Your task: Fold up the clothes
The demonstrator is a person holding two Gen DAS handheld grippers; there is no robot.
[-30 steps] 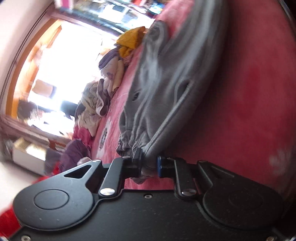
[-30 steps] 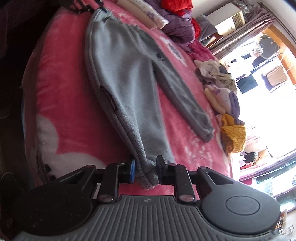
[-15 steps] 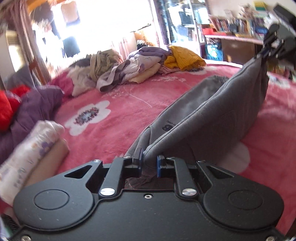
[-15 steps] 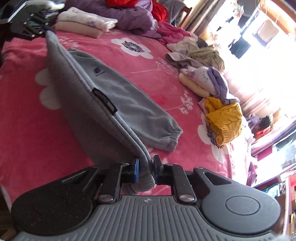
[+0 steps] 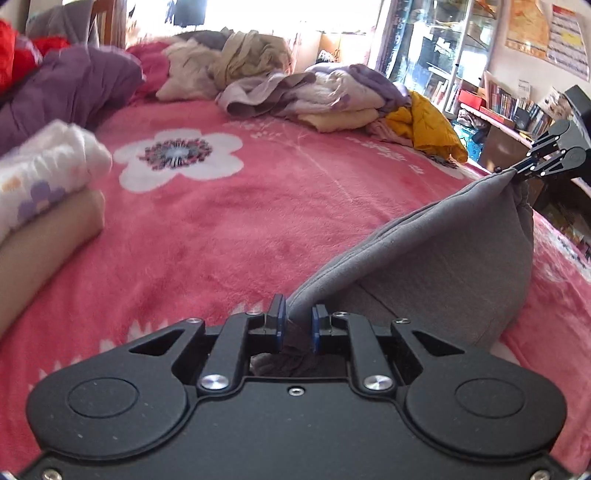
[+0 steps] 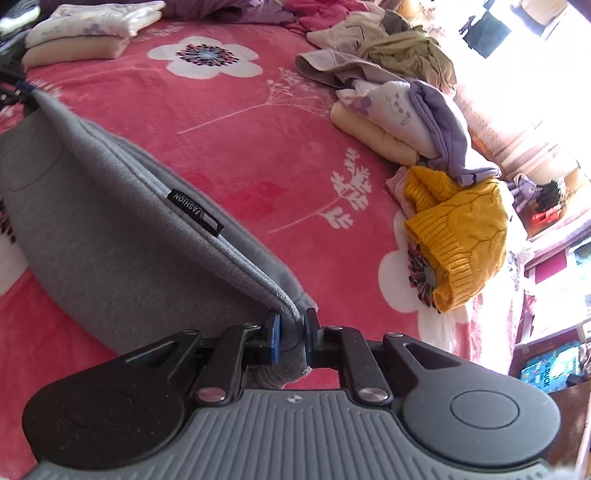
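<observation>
Grey trousers [image 6: 122, 236] hang stretched lengthwise over the pink bed [image 5: 229, 229], one end pinched in the left gripper [image 5: 297, 323], the other in the right gripper [image 6: 291, 334], both jaws clamped on cloth, the fold sagging between them; only the right view shows their black label [image 6: 195, 212].

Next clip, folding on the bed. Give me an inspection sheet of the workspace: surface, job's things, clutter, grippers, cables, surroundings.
Surface: pink flowered blanket.
Job's things: grey sweatpants, doubled over, stretched between both grippers, lower part on the blanket.
Clutter: unfolded clothes heap, yellow knit, folded stack, purple bedding.
Grippers: left gripper and right gripper each clamp the fabric.
Cables: nothing seen.
Surroundings: bright window, bookshelves.
</observation>
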